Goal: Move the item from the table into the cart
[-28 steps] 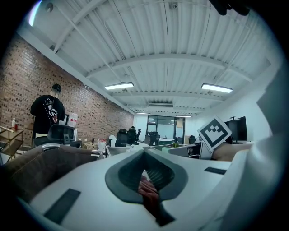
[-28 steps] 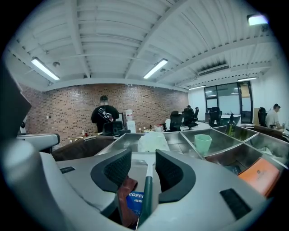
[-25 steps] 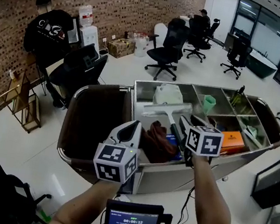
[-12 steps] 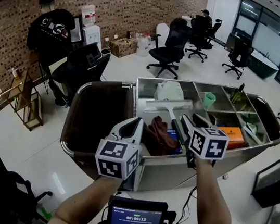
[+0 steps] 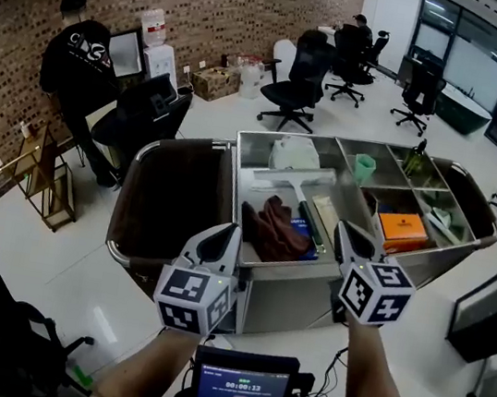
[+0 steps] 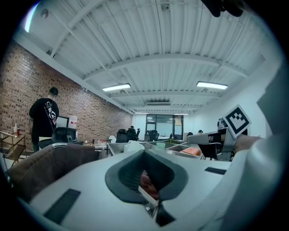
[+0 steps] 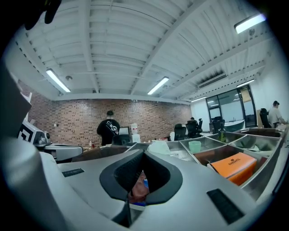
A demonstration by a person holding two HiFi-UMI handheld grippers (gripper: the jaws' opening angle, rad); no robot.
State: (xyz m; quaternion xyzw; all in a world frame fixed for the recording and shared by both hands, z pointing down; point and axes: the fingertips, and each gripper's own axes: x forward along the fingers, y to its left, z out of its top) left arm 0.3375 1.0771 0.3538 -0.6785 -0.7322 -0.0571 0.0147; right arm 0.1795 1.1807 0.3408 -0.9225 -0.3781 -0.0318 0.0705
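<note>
The steel cart (image 5: 247, 267) stands in front of me. Its middle compartment holds a white squeegee (image 5: 290, 183) with a dark handle, brown gloves (image 5: 272, 229) and a white jug (image 5: 293, 153). My left gripper (image 5: 222, 234) hovers at the cart's near rim, jaws shut and empty; its own view shows the left gripper (image 6: 145, 180) with the two halves meeting. My right gripper (image 5: 344, 231) sits just short of the near rim, in front of the orange box (image 5: 403, 229). Its jaws have just been closing with nothing between them, and the right gripper (image 7: 135, 187) is shut and empty.
A dark bag (image 5: 174, 195) fills the cart's left end. Smaller bins hold a green cup (image 5: 363, 168) and a bottle (image 5: 414, 158). A person (image 5: 76, 58) stands at a desk by the brick wall. Office chairs (image 5: 294, 88) stand beyond the cart.
Both grippers have drawn back from over the cart toward me. The right gripper's fingers, apart in the earlier frames, now meet. The squeegee lies uncovered in the middle compartment.
</note>
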